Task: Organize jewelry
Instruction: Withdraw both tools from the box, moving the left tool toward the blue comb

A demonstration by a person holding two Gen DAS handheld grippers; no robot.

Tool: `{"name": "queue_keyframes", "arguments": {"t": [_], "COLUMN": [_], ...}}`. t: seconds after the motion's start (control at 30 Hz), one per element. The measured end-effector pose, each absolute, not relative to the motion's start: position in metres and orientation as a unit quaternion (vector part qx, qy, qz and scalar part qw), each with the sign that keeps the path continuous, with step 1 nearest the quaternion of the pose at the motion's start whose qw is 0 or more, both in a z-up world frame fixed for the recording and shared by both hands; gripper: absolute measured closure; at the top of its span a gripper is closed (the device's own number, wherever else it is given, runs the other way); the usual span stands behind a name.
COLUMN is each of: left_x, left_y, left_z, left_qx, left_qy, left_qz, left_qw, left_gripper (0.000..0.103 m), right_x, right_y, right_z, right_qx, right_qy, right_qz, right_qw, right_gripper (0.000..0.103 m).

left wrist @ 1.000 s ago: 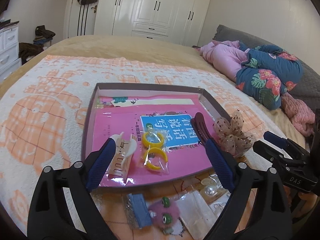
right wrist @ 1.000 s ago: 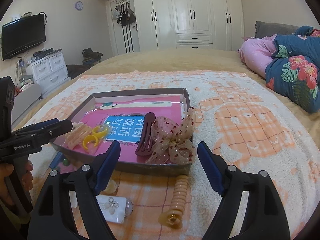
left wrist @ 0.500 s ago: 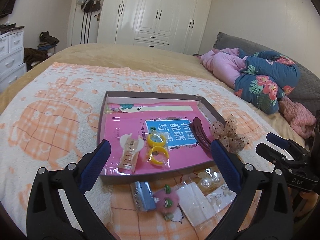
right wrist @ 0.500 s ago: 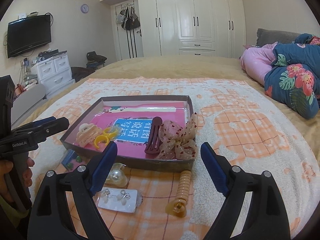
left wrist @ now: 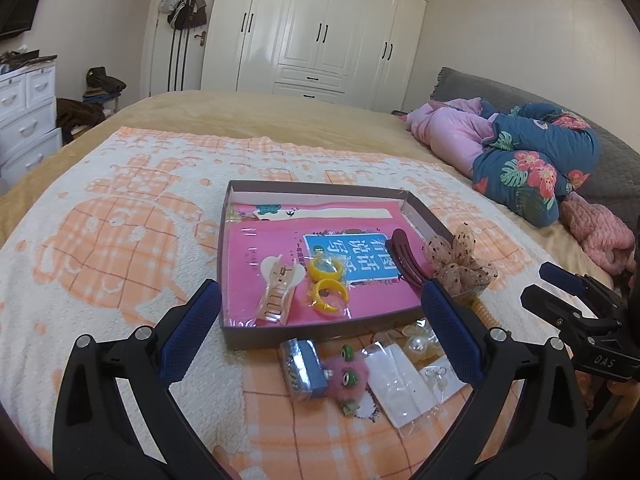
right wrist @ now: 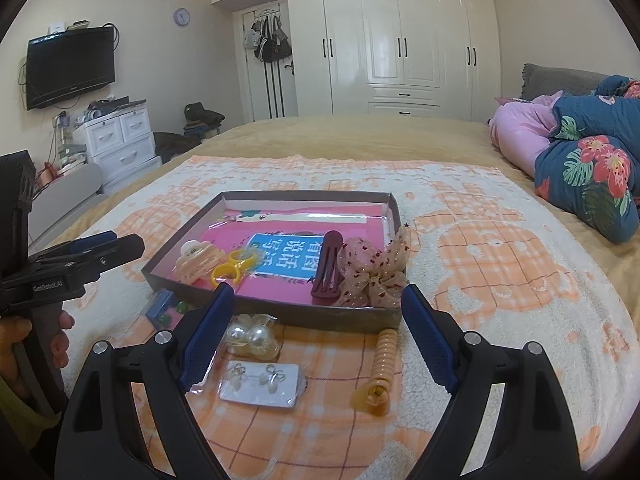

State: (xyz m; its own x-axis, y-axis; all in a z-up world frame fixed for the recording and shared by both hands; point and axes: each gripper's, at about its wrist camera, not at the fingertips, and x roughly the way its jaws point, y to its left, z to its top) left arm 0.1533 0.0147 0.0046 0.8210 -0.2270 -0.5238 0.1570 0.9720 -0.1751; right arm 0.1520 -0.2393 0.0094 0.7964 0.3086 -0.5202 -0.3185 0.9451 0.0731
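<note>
tray: one flat brown tray (left wrist: 320,335) on the bed's orange and white blanket (left wrist: 120,240). a pink book (left wrist: 280,256) lies in it, with a blue label (left wrist: 352,256) of chinese writing, upside down from here.
in the tray: one pale claw clip (left wrist: 277,289), long way toward the wardrobe; two yellow rings (left wrist: 326,282) in a clear bag; one dark red hair clip (left wrist: 408,258), long way toward the wardrobe; one dotted bow (left wrist: 460,266) over the tray's right edge.
on the blanket, just in front of the tray: one blue clip (left wrist: 303,364), one pink fuzzy toy (left wrist: 347,376) with green eyes, one white card (left wrist: 400,388), one bag of pearl beads (right wrist: 252,338), one card of earrings (right wrist: 260,385), one tan coil hair tie (right wrist: 380,372) with its long way toward the tray.
left gripper (left wrist: 320,332): jaws wide open, nothing in them, have just been opening. its side reads "genrobot.ai".
right gripper (right wrist: 316,336): jaws wide open, nothing in them, have just been opening. its side reads "das".
room: one white wardrobe (right wrist: 400,40), one tv (right wrist: 70,66), one wall clock (right wrist: 181,16).
</note>
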Motion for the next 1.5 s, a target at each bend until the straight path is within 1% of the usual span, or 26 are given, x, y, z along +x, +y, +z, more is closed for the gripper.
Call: {"name": "queue_keyframes", "arguments": {"t": [0.47,0.9,1.27,1.33,1.37,1.4,1.43,1.47,1.5], "left_x": [0.137,0.128,0.127,0.126,0.126,0.127,0.127,0.128,0.128], "left_y": [0.031,0.046,0.036,0.028,0.024,0.019,0.016,0.012,0.009], "left_z": [0.002,-0.011,-0.024,-0.026,-0.027,-0.028,-0.030,-0.031,-0.033], "left_qx": [-0.062,-0.060,-0.045,-0.036,-0.032,-0.026,-0.023,-0.019,-0.017], "left_qy": [0.288,0.312,0.335,0.338,0.339,0.342,0.344,0.347,0.349], "left_qz": [-0.087,-0.073,-0.092,-0.106,-0.113,-0.120,-0.125,-0.133,-0.138], "left_qw": [0.952,0.946,0.937,0.935,0.933,0.932,0.930,0.928,0.927], "left_gripper": [0.012,0.012,0.012,0.022,0.024,0.029,0.037,0.040,0.046], "right_x": [0.135,0.123,0.125,0.126,0.127,0.128,0.130,0.131,0.132], "right_y": [-0.220,-0.197,-0.198,-0.199,-0.199,-0.200,-0.200,-0.201,-0.201], "right_z": [0.001,-0.017,-0.033,-0.036,-0.038,-0.039,-0.041,-0.044,-0.047], "right_qx": [-0.023,-0.048,-0.054,-0.054,-0.054,-0.054,-0.055,-0.055,-0.055], "right_qy": [0.285,0.306,0.324,0.328,0.331,0.332,0.335,0.337,0.341], "right_qz": [0.190,0.214,0.205,0.202,0.200,0.198,0.196,0.193,0.192], "right_qw": [0.939,0.926,0.922,0.921,0.921,0.920,0.920,0.920,0.919], "right_gripper": [0.020,0.020,0.020,0.020,0.020,0.020,0.020,0.020,0.020]}}
